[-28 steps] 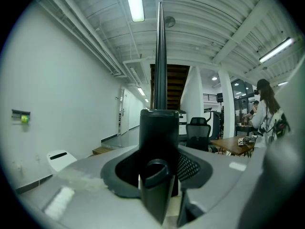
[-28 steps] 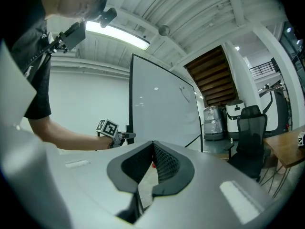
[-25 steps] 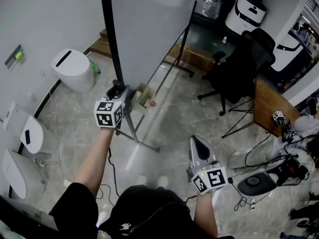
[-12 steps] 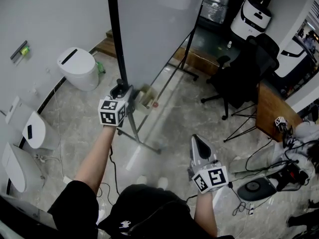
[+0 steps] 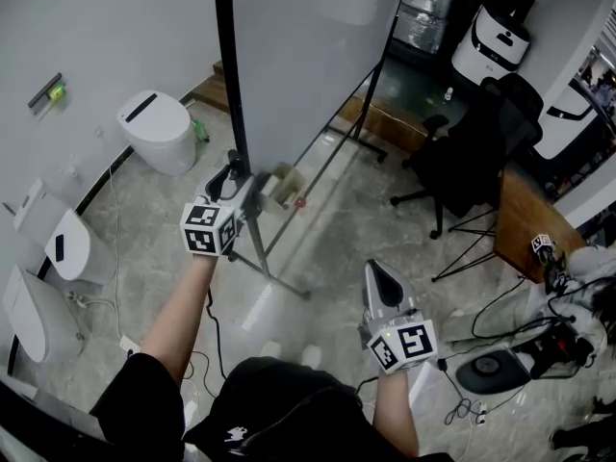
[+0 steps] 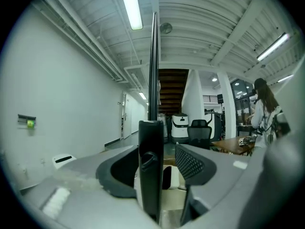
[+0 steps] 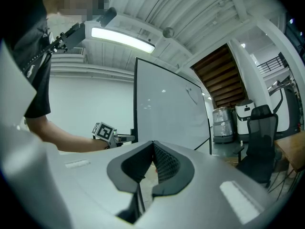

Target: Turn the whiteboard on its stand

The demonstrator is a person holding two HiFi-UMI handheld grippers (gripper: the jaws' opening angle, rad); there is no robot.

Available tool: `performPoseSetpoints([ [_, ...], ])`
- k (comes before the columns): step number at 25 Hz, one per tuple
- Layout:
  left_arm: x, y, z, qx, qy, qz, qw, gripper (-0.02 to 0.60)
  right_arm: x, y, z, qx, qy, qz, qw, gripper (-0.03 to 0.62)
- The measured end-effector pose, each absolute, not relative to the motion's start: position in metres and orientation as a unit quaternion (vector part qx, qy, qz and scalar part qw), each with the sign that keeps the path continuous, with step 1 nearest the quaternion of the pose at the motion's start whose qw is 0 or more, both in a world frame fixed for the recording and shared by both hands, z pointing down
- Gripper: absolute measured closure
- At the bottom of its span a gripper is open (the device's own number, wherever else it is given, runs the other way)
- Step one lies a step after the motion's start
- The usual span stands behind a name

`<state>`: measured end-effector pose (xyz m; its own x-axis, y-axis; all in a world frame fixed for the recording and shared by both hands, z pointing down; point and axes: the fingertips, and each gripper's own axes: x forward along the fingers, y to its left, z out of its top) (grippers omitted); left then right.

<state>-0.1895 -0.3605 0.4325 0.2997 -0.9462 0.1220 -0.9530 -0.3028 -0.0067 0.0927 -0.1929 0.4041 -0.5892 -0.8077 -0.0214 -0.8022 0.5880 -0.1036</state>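
Whiteboard (image 5: 308, 65) on its stand fills the upper middle of the head view. Its black frame post (image 5: 228, 94) runs down to the left gripper (image 5: 234, 169), left of centre.

Only the left gripper view looks inside that gripper (image 6: 157, 149). There the post (image 6: 150, 175) stands between the fingers, which are wide apart and have just been opening, with no pad pressing on it.

Only the right gripper view shows the board's pale face (image 7: 167, 104) broadside, in mid frame, with the left gripper (image 7: 129, 138) at its left edge. The right gripper (image 5: 377, 275) sits low and right of centre in the head view, well apart from the board. Its fingers (image 7: 164, 163) are closed together on nothing.

The head view alone takes in the floor: three white toilets (image 5: 154, 133) at the left, one black office chair (image 5: 472, 157) and one wooden counter (image 5: 520, 229) at the right.

In all there are one whiteboard and two grippers.
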Motion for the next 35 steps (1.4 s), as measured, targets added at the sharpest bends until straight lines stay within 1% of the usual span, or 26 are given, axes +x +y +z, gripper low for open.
performPoseSetpoints([
  [4,-0.19,-0.341,0.413,0.799,-0.6,0.027,0.02,0.327,0.093,-0.193,0.407,-0.447,0.893,-0.043,0.033,0.585],
  [6,-0.187,-0.33,0.401,0.799,-0.601,0.013,0.014,0.344,0.093,-0.192,0.406,-0.445,0.894,-0.042,0.035,0.585],
  [11,-0.161,-0.3,0.385,0.811,-0.584,-0.006,0.005,0.417,0.096,-0.188,0.401,-0.445,0.894,-0.034,0.039,0.585],
  [14,-0.141,-0.28,0.385,0.822,-0.569,-0.016,0.01,0.482,0.098,-0.184,0.4,-0.446,0.894,-0.03,0.039,0.585],
  [18,-0.115,-0.261,0.389,0.834,-0.55,-0.028,0.017,0.548,0.101,-0.18,0.401,-0.453,0.89,-0.027,0.037,0.585],
  [21,-0.097,-0.252,0.392,0.844,-0.535,-0.033,0.021,0.576,0.104,-0.177,0.401,-0.462,0.886,-0.024,0.035,0.585],
  [27,-0.063,-0.241,0.406,0.863,-0.503,-0.034,0.035,0.577,0.11,-0.173,0.4,-0.481,0.876,-0.014,0.028,0.586],
  [35,-0.039,-0.234,0.405,0.882,-0.47,-0.034,0.024,0.577,0.116,-0.173,0.401,-0.503,0.864,-0.01,0.021,0.586],
])
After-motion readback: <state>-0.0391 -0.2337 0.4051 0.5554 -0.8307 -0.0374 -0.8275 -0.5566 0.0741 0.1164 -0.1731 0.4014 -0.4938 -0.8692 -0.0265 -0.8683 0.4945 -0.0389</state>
